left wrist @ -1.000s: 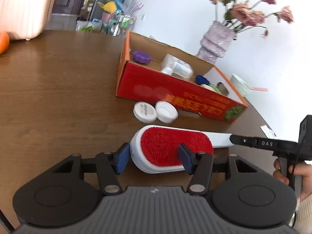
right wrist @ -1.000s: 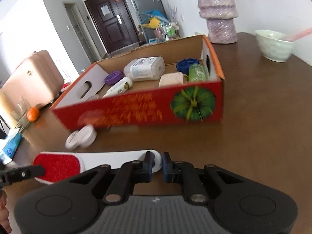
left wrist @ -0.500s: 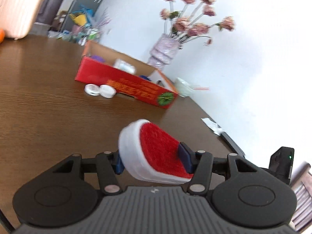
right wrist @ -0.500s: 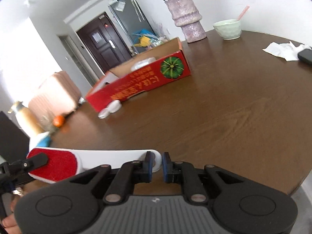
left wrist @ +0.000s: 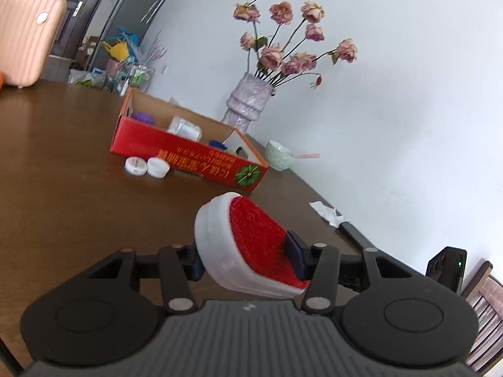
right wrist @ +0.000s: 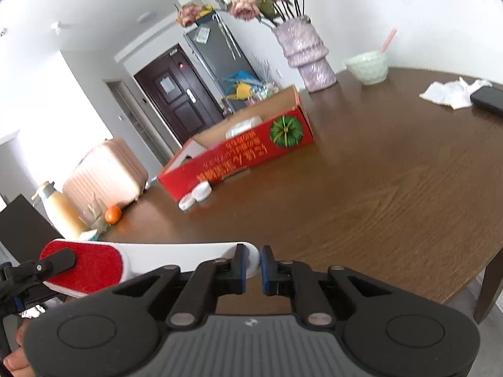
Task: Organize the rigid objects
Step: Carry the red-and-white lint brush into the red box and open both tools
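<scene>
Brush, lint type, carried above the table between both my grippers. Left gripper: jaws closing across the broad oval head, one pad on the white plastic rim, the other on the red bristle face; a wide part needs a wide grip. Right gripper: jaws pinched nearly to their narrowest on the thin rounded tip of the flat white handle, which seems to steady the long body against swinging. Head: smooth, hard, domed shell; nap short and fuzzy.

At 11 o'clock in the left view, two white ribbed caps lie touching, just beside the box, a red printed cardboard tray with open top, likely the collecting place; a bottle and a purple lid lie inside. Beyond, at 12 o'clock, a textured lilac vase of dried roses; at 1 o'clock, a pale green bowl.
</scene>
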### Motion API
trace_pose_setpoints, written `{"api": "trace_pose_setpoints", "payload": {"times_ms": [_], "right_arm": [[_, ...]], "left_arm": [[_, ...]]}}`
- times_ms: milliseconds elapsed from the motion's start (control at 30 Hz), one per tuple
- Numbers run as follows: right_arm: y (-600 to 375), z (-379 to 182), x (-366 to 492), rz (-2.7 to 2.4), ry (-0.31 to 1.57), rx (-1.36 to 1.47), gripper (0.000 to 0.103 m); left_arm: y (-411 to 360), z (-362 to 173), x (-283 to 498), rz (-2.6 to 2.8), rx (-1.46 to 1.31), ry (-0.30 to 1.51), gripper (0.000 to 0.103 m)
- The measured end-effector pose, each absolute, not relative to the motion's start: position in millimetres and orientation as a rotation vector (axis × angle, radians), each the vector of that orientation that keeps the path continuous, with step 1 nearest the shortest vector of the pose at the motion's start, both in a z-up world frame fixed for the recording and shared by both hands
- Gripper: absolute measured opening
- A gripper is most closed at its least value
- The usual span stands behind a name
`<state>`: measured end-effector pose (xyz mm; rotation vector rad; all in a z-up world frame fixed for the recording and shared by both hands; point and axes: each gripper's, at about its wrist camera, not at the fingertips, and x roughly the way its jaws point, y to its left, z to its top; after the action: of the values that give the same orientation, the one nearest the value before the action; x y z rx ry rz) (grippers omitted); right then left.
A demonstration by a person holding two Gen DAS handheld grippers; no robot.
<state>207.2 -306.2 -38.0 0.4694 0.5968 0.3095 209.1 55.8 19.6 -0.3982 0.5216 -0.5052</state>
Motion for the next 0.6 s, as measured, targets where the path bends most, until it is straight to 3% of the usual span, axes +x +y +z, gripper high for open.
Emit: {"api": "trace_pose_setpoints", "payload": {"times_ms": [233, 600], "right_arm": [[-311, -2, 247, 0.293, 0.521, 0.42, 0.01], [-318, 43, 403, 0.265, 0.512, 0.432, 0.009]], "left_arm": [[51, 50, 257, -0.569, -0.367, 0.479, 0.05], [45, 97, 425, -0.613, -0.382, 0.487, 0.049]]}}
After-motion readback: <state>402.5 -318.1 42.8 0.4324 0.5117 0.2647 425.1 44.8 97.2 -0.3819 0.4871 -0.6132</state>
